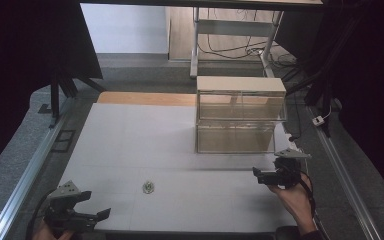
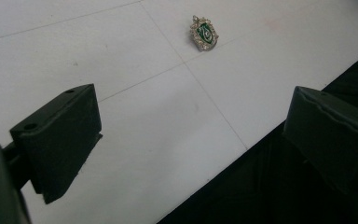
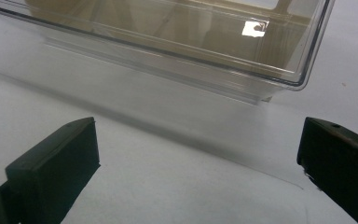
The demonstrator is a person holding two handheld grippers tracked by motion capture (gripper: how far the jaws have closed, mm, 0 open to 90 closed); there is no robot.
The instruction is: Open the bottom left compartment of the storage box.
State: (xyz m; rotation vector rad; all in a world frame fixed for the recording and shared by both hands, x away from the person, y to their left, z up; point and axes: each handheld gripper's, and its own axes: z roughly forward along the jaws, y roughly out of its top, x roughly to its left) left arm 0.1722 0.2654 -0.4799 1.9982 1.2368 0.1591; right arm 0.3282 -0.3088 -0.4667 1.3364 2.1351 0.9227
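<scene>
While both grippers gape wide and empty, the small green shield-shaped pendant with a jewelled rim (image 2: 204, 33) lies flat near the table's front edge, between left gripper (image 1: 87, 205) and right gripper (image 1: 261, 175). Flat and thin, it may skid from closing jaws.
</scene>
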